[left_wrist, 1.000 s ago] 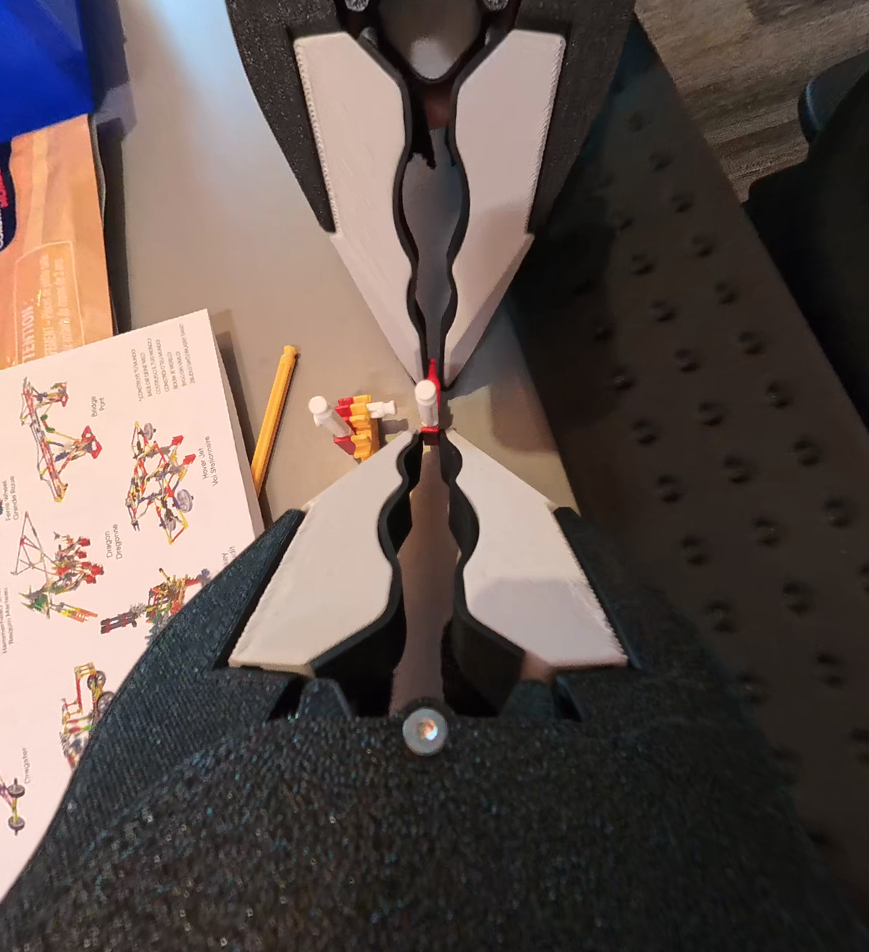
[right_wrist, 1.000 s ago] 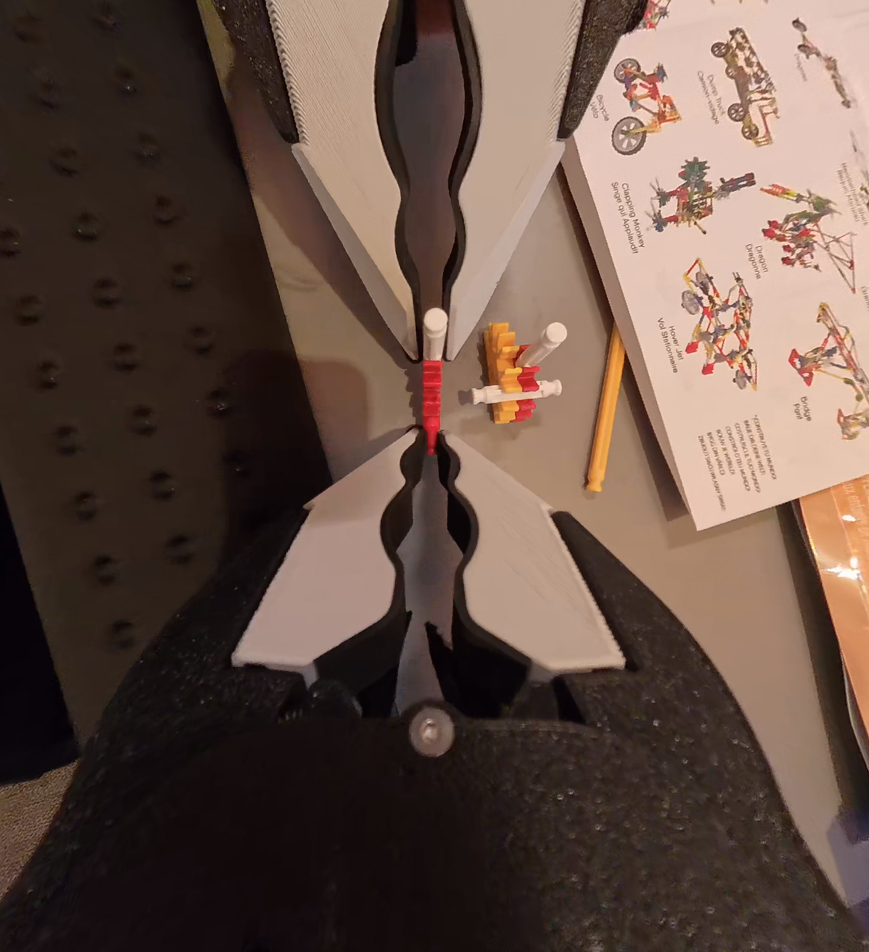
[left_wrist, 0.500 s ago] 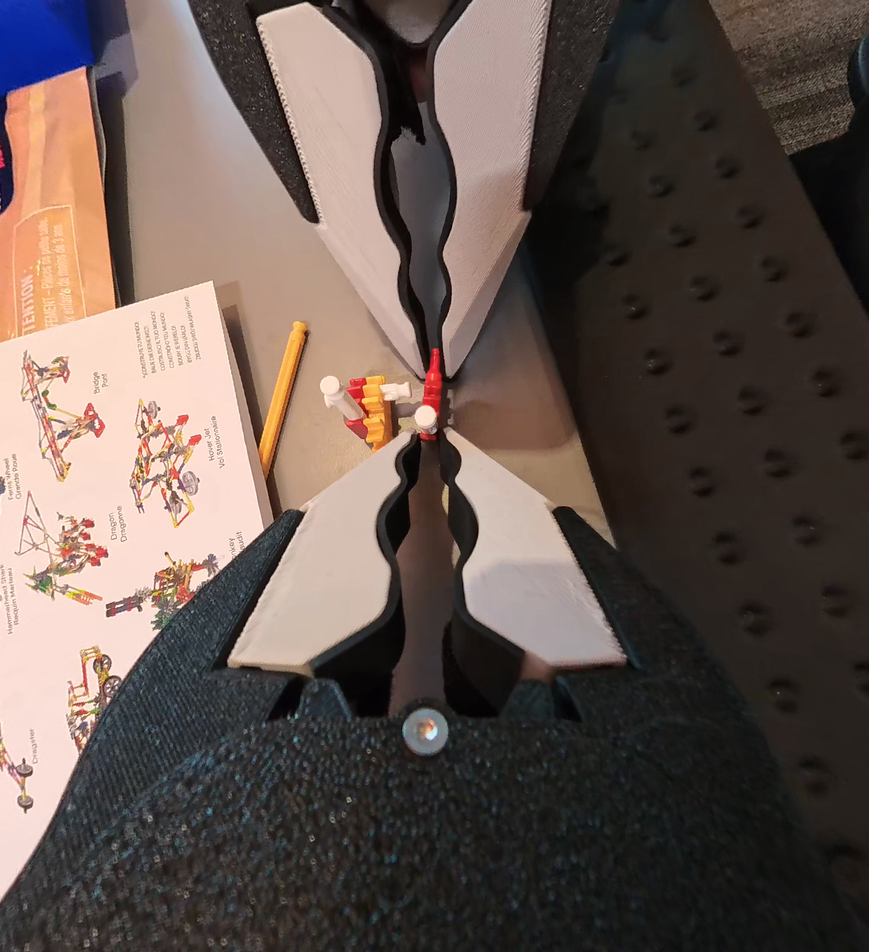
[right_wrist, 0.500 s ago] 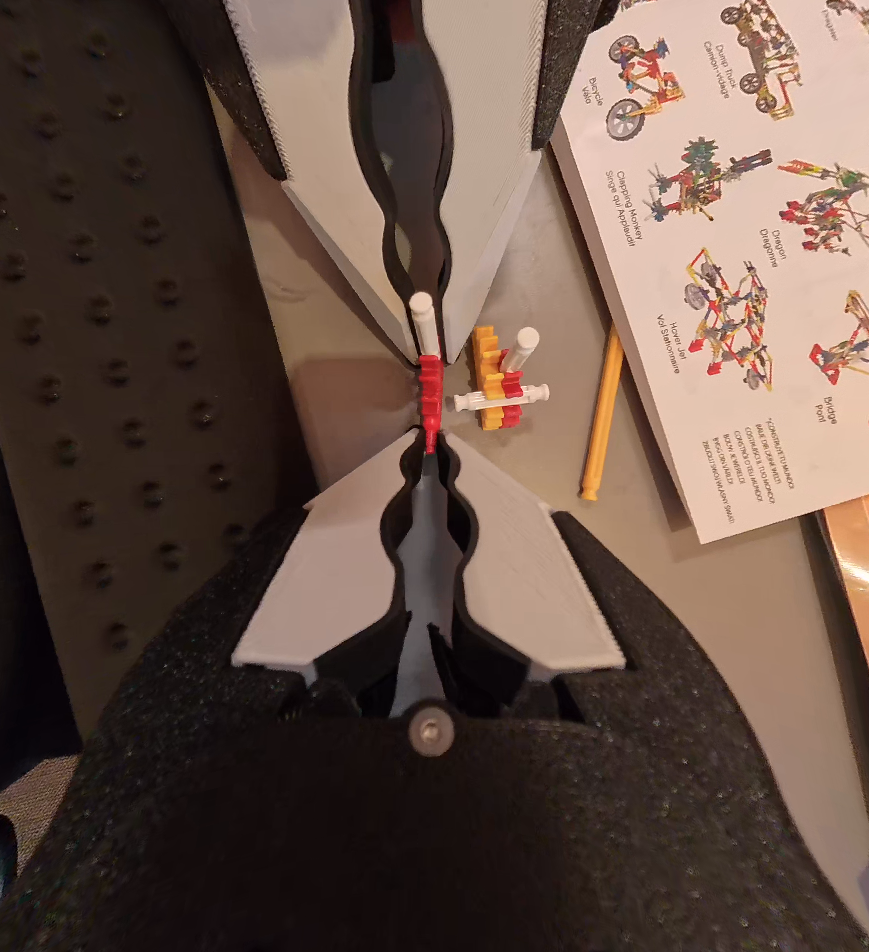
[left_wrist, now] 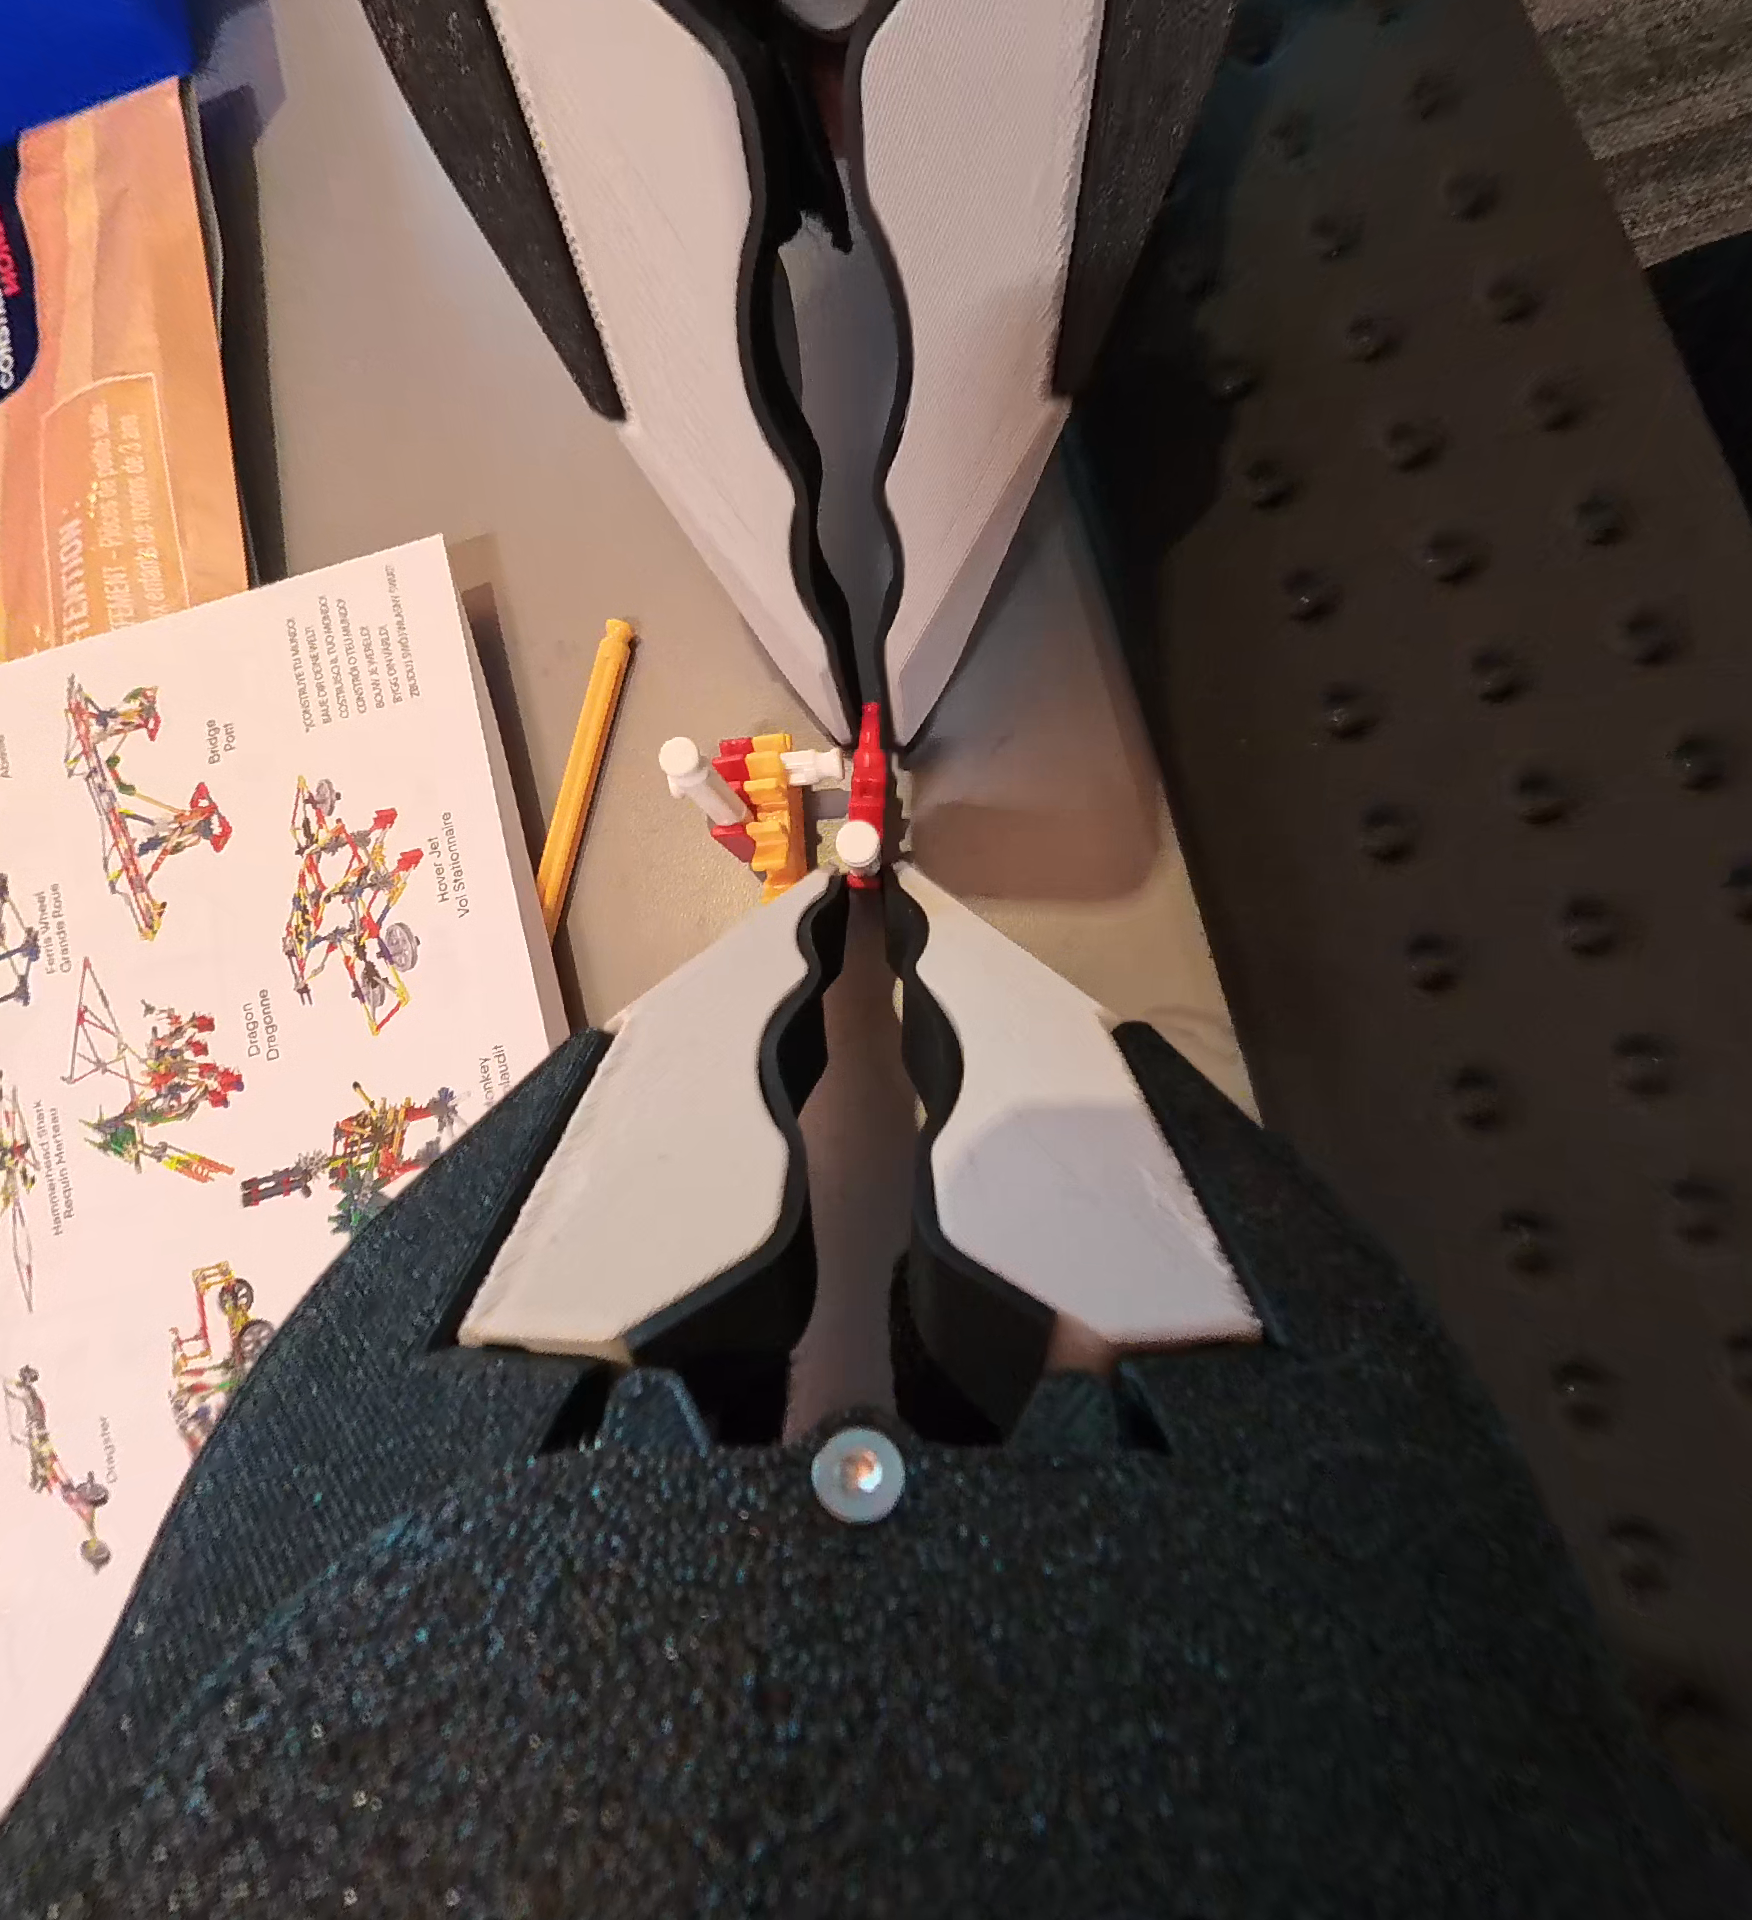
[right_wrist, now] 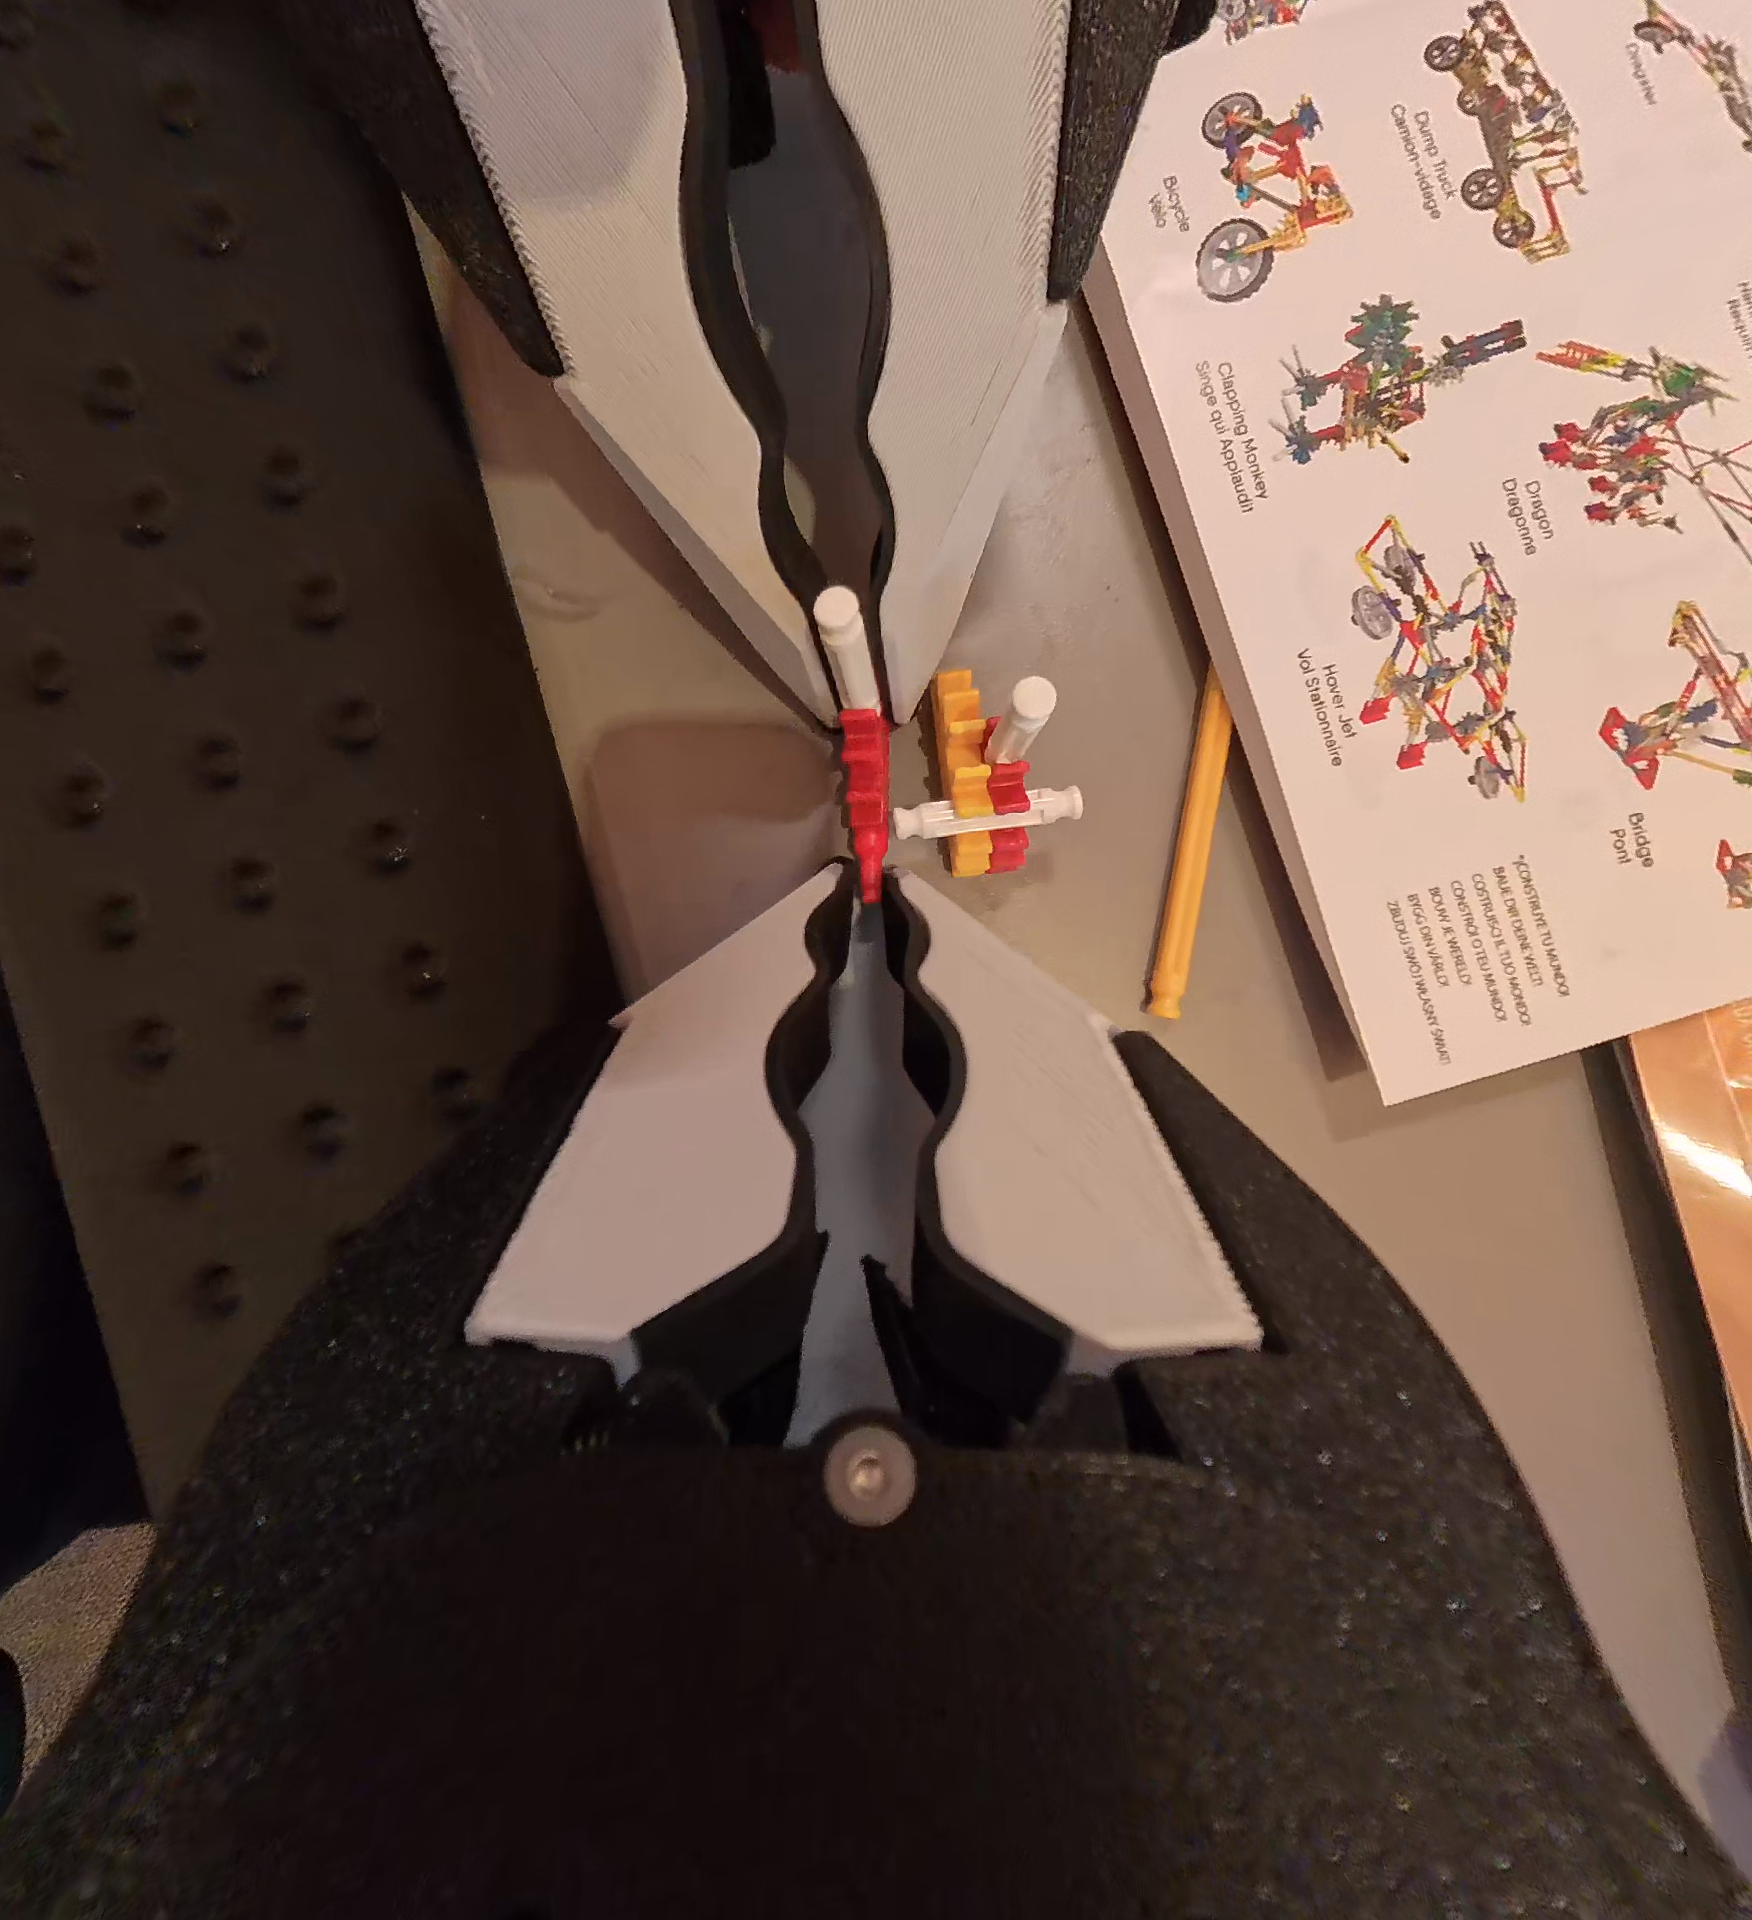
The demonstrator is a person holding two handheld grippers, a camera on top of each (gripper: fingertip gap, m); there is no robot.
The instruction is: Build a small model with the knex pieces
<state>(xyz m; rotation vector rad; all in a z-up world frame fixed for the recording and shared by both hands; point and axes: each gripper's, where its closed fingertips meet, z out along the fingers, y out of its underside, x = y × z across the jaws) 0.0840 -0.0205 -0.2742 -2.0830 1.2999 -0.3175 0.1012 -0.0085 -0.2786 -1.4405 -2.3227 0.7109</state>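
Red connector (left_wrist: pixel 867 777) with its white rod (right_wrist: pixel 848 665) is pinched between both grippers' closed fingers, left gripper (left_wrist: pixel 859 891) and right gripper (right_wrist: pixel 868 896), just beside the yellow-red cluster (right_wrist: pixel 976 795) on the table (right_wrist: pixel 1059 935).

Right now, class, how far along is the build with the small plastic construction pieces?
Done: a yellow-and-red connector cluster with two white rods lies assembled on the grey table. In hand: the right gripper pinches a red toothed connector; the left gripper pinches the short white rod meeting it. Remaining: a long yellow rod lies loose.
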